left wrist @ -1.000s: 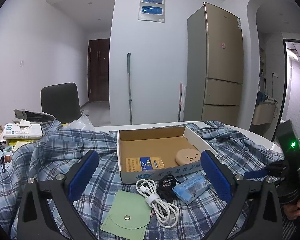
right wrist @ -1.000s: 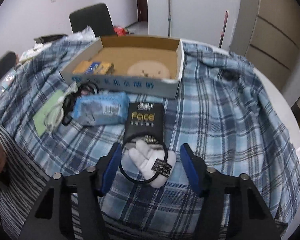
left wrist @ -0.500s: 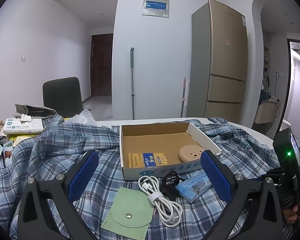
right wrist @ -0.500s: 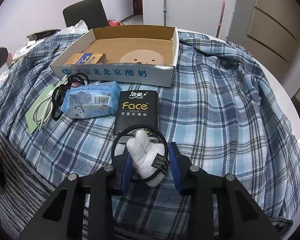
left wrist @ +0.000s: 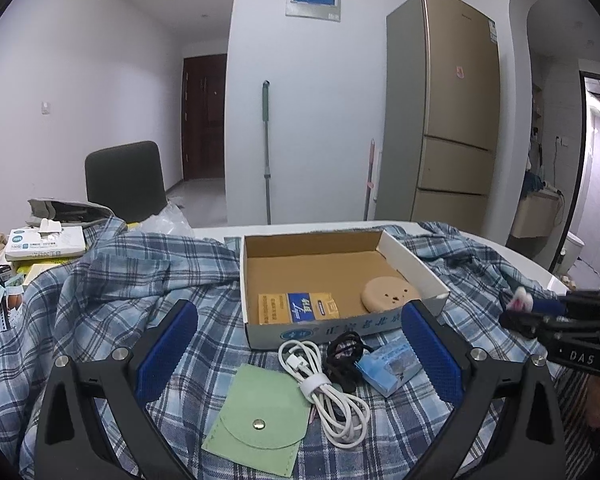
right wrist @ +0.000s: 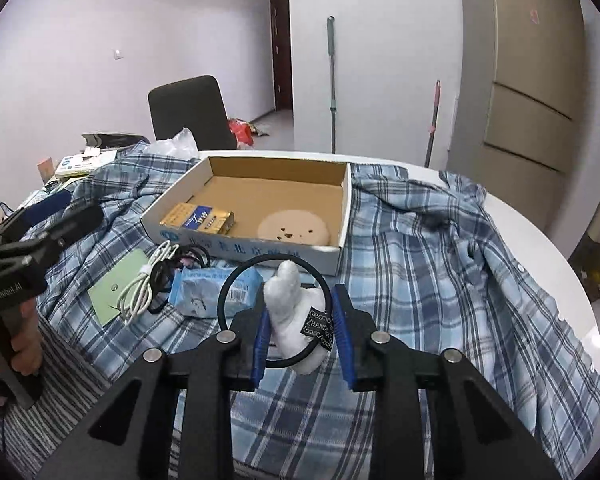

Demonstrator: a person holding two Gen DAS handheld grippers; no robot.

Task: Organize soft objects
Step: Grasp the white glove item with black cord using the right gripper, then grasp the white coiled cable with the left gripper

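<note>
Round white counter (right wrist: pixel 556 240) draped in a blue plaid shirt (right wrist: pixel 440 248), gold fridge (left wrist: pixel 444 120) behind. Right gripper (right wrist: pixel 300 332) fingers just clenched on a white plush hair tie (right wrist: pixel 290 304), raised before the cardboard box (right wrist: pixel 342 216). Left gripper (left wrist: pixel 300 352) fingers spread, empty. Black tissue pack hidden.

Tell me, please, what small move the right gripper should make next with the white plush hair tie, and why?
Probably carry it forward over the cardboard box. The right gripper, jaws just closed, is shut on the white plush hair tie and holds it above the plaid cloth; the box ahead has bare floor.
</note>
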